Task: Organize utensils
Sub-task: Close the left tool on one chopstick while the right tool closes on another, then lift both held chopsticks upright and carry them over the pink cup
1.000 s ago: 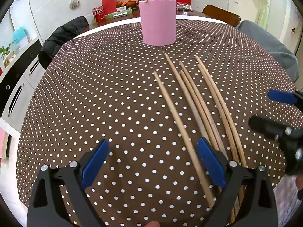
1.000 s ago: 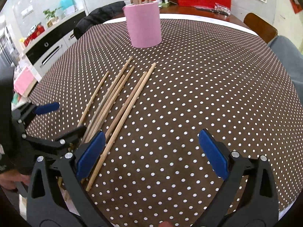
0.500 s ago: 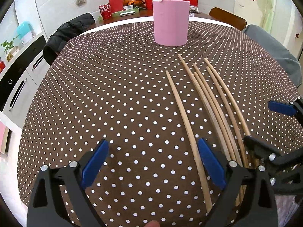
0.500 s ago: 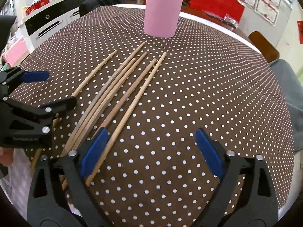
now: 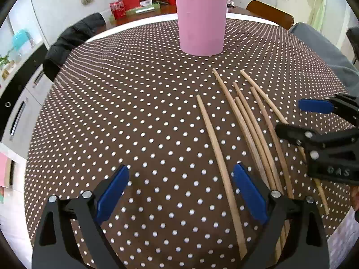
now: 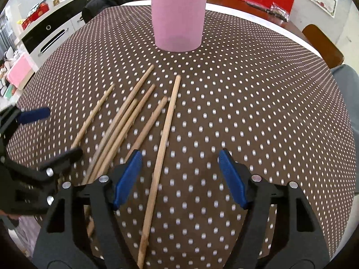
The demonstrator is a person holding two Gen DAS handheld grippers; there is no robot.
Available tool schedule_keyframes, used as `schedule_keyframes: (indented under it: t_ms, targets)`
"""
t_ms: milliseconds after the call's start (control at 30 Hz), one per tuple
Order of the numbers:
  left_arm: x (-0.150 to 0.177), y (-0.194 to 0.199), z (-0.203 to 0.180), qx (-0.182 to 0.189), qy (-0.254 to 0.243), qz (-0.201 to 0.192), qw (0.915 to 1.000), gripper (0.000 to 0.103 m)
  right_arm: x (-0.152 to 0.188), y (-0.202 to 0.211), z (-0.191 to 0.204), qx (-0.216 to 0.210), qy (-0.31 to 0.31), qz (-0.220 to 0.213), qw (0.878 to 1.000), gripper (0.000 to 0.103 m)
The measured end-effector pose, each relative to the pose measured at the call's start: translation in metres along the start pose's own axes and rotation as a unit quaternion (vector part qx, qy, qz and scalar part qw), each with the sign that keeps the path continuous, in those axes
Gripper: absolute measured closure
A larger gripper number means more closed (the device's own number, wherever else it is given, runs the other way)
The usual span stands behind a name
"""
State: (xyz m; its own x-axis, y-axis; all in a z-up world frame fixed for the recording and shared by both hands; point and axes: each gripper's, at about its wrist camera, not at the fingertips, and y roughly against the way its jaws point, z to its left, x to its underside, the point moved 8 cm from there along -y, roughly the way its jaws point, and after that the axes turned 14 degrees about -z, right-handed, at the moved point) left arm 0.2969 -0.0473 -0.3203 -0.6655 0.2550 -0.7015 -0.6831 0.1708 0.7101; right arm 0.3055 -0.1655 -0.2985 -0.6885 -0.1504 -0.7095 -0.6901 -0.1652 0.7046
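Observation:
Several wooden chopsticks (image 5: pixel 246 123) (image 6: pixel 125 121) lie fanned out on the brown polka-dot tablecloth (image 5: pixel 134 123). A pink cup (image 5: pixel 200 24) (image 6: pixel 178 20) behind them holds more chopsticks upright. My left gripper (image 5: pixel 180 192) (image 6: pixel 51 136) is open; the leftmost chopstick (image 5: pixel 219 163) lies just inside its right pad, untouched. My right gripper (image 6: pixel 180 177) (image 5: pixel 298 118) is closing its jaws around the rightmost chopstick (image 6: pixel 161 143), which lies between the pads with gaps on both sides.
A black jacket (image 5: pixel 69 44) hangs on a chair at the far left. A wooden chair (image 5: pixel 269 13) and grey fabric (image 5: pixel 325 51) stand at the right. White and black cabinets (image 6: pixel 44 35) line the left. The table's near edge is close below both grippers.
Both grippers moved forward toward the chopsticks and cup. The right jaws narrowed, and the rightmost chopstick now lies between them. The leftmost chopstick now sits inside the left gripper's right pad.

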Motion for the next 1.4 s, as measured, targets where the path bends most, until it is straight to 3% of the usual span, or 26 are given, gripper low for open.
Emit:
schedule_keyframes:
  t_ms: [67,100,233,300,367,400,767,967,1233,1400]
  targets:
    - [-0.002,-0.002,0.0,0.018,0.006,0.004,0.9998,0.019,-0.005,-0.004,0.002,-0.001,0.008,0.0,1.0,0.053]
    - [-0.003,-0.002,-0.001,0.023,0.003,0.004,0.9997,0.022,-0.008,-0.005,0.004,-0.002,0.013,0.0,1.0,0.069]
    - [-0.007,0.001,-0.011,0.045,-0.017,0.001,0.9989,0.044,-0.012,-0.006,0.011,-0.01,0.032,0.005,0.999,0.085]
    - [-0.008,0.003,-0.019,0.053,-0.028,-0.001,0.9982,0.075,-0.005,0.0,0.014,-0.015,0.029,0.004,0.999,0.096]
    - [-0.01,0.004,-0.024,0.062,-0.037,0.0,0.9974,0.094,-0.001,0.004,0.011,-0.02,0.017,0.0,1.0,0.097]
    - [-0.01,0.003,-0.026,0.062,-0.042,0.0,0.9972,0.096,0.002,0.006,0.009,-0.023,0.008,-0.002,1.0,0.098]
    - [-0.009,0.026,-0.021,0.069,-0.017,-0.037,0.9968,0.098,0.017,0.045,-0.023,-0.059,-0.062,-0.059,0.995,0.098]
    - [-0.028,0.061,-0.005,0.059,0.015,-0.106,0.9926,0.098,0.0,0.075,-0.03,-0.077,-0.089,-0.128,0.985,0.098]
    - [-0.077,0.102,0.011,0.047,0.053,-0.218,0.9734,0.098,-0.043,0.12,-0.032,-0.097,-0.107,-0.245,0.959,0.098]
    - [-0.125,0.127,0.009,0.048,0.059,-0.296,0.9522,0.098,-0.091,0.134,-0.034,-0.108,-0.102,-0.304,0.941,0.098]
